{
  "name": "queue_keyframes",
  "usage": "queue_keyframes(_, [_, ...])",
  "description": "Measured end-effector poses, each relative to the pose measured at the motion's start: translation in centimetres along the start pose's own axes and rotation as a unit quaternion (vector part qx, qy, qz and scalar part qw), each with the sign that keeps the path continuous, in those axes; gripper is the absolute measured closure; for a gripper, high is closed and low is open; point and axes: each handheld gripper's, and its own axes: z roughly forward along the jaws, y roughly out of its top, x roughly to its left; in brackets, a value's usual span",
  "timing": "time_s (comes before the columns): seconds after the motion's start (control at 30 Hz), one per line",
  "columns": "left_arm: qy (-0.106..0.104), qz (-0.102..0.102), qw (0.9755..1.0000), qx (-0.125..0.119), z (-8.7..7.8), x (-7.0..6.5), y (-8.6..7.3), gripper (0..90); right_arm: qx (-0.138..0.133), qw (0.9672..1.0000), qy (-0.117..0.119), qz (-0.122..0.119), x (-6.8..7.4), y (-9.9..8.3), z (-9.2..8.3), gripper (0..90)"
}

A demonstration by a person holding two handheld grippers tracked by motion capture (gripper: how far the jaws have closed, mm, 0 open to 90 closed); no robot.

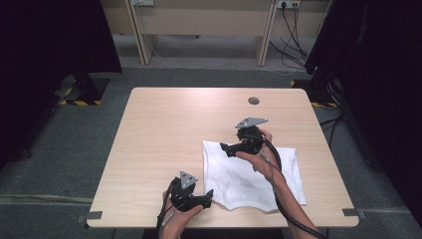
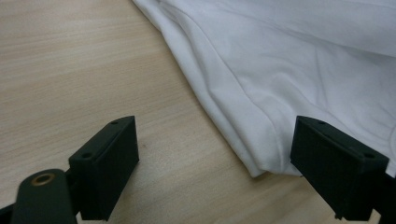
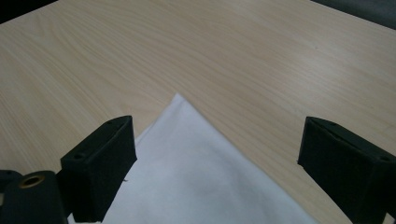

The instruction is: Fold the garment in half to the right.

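A white folded garment [image 1: 249,174] lies on the right half of the wooden table [image 1: 164,129]. My left gripper [image 1: 208,195] sits near the front edge, open, its jaws pointing right at the garment's near left corner [image 2: 261,165], which lies between them untouched. My right gripper [image 1: 225,148] hovers open over the garment's far left corner [image 3: 180,100], jaws pointing left. In the right gripper view that pointed corner lies between the jaws, below them, with nothing gripped.
A small round grommet hole [image 1: 254,100] sits near the table's far edge. Bare wood stretches across the left half. Beyond the table are a desk frame [image 1: 199,25], cables [image 1: 293,45] and grey carpet.
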Motion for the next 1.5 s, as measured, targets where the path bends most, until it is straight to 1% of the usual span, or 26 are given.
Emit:
queue_keyframes(0.2, [-0.002, 0.003, 1.0000, 0.001, 0.1, -0.3, 0.2, 15.3, 0.010, 0.9999, 0.003, -0.004, 0.4, 0.9, 1.2, 12.3])
queue_keyframes(0.33, [-0.003, 0.001, 1.0000, 0.002, 0.2, -0.3, 0.2, 16.1, 0.020, 0.9998, 0.005, -0.006, 0.6, 1.1, 2.2, 12.9])
queue_keyframes(0.4, [-0.002, -0.001, 1.0000, 0.001, 0.3, -0.3, 0.3, 16.4, 0.023, 0.9997, 0.010, -0.004, 0.6, 1.1, 2.8, 13.0])
queue_keyframes(0.6, [-0.001, 0.000, 1.0000, 0.001, 0.3, -0.4, 0.3, 17.1, 0.030, 0.9995, 0.006, -0.001, 0.4, 1.2, 4.2, 13.2])
queue_keyframes(0.77, [-0.002, -0.004, 1.0000, -0.001, 0.3, -0.5, 0.4, 17.6, 0.032, 0.9995, 0.008, -0.002, 0.3, 1.2, 5.5, 13.6])
queue_keyframes(1.03, [-0.005, -0.002, 1.0000, 0.001, 0.5, -0.9, 0.4, 18.1, 0.035, 0.9993, 0.011, -0.003, 0.6, 0.6, 7.5, 16.5])
queue_keyframes(1.13, [-0.006, -0.003, 1.0000, 0.001, 0.5, -1.0, 0.4, 17.8, 0.038, 0.9992, 0.010, 0.003, 0.6, 0.4, 8.0, 17.0])
queue_keyframes(1.33, [-0.008, -0.004, 1.0000, 0.000, 0.6, -1.4, 0.6, 17.5, 0.040, 0.9991, 0.014, 0.002, 0.9, 0.4, 8.8, 18.0])
queue_keyframes(1.4, [-0.006, 0.000, 1.0000, 0.003, 0.7, -1.5, 0.6, 18.2, 0.039, 0.9991, 0.016, 0.000, 1.0, 0.5, 9.1, 18.5])
queue_keyframes(1.47, [-0.005, 0.006, 1.0000, 0.005, 0.9, -1.6, 0.6, 19.2, 0.041, 0.9990, 0.016, 0.003, 1.1, 0.5, 9.3, 19.0])
queue_keyframes(1.5, [-0.003, 0.012, 0.9999, 0.006, 0.8, -1.7, 0.6, 19.8, 0.041, 0.9990, 0.016, 0.003, 1.1, 0.5, 9.4, 19.6])
